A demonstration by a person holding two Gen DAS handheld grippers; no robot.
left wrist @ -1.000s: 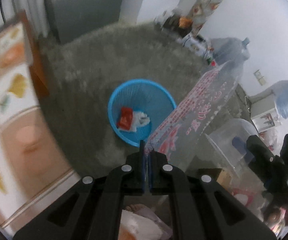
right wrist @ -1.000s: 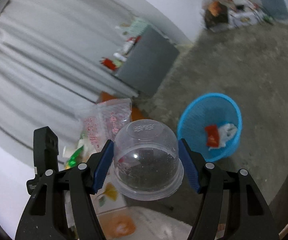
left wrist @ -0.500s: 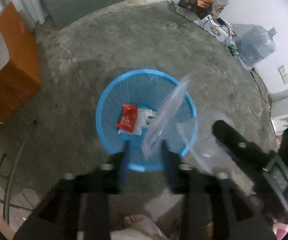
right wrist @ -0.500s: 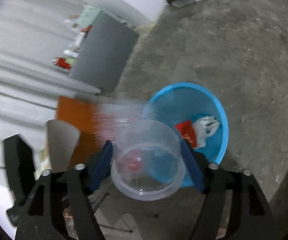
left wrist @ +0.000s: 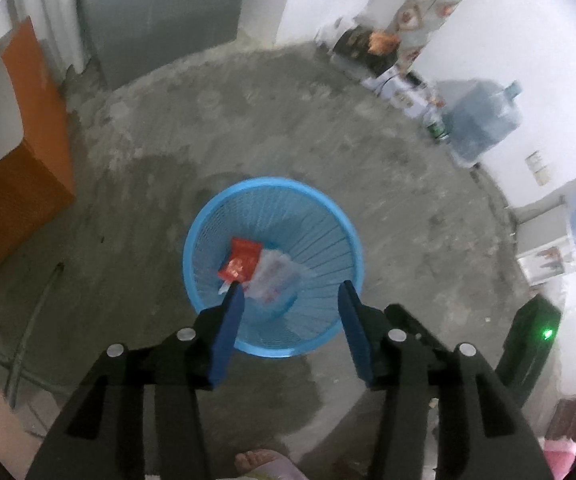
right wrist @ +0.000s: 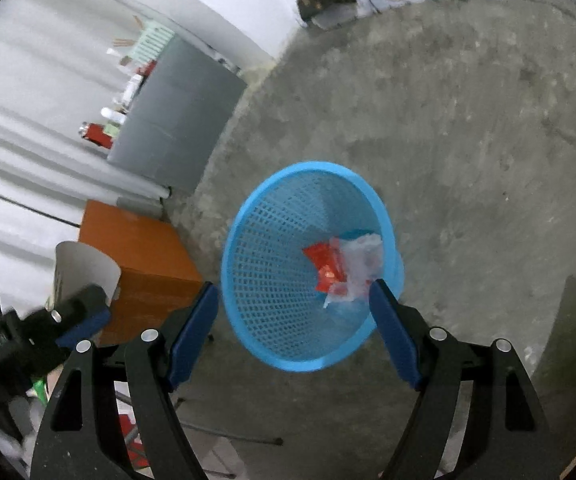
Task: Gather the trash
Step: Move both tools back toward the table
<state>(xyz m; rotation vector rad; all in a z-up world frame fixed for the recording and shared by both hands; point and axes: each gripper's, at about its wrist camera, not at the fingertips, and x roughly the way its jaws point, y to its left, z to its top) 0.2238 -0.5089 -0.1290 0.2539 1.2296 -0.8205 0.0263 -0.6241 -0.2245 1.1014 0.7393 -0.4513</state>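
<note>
While both tools hang above the round blue plastic mesh basket (left wrist: 330, 216), the left gripper (left wrist: 290, 294) and the right gripper (right wrist: 294, 294) each have their blue-padded fingers spread wide with nothing between them. The basket stands on bare grey concrete floor (left wrist: 271, 120) with free floor on every side; an orange wooden cabinet (left wrist: 19, 184) and a grey metal cabinet (right wrist: 175, 128) are well apart from it. Inside the basket lie one red foil wrapper (left wrist: 241, 260) and clear crumpled plastic (left wrist: 275, 276) touching it; blur keeps me from counting the clear pieces. Two blue water jugs (left wrist: 480, 120) stand by the wall. A bare foot (left wrist: 257, 460) is cut off at the lower edge.
</note>
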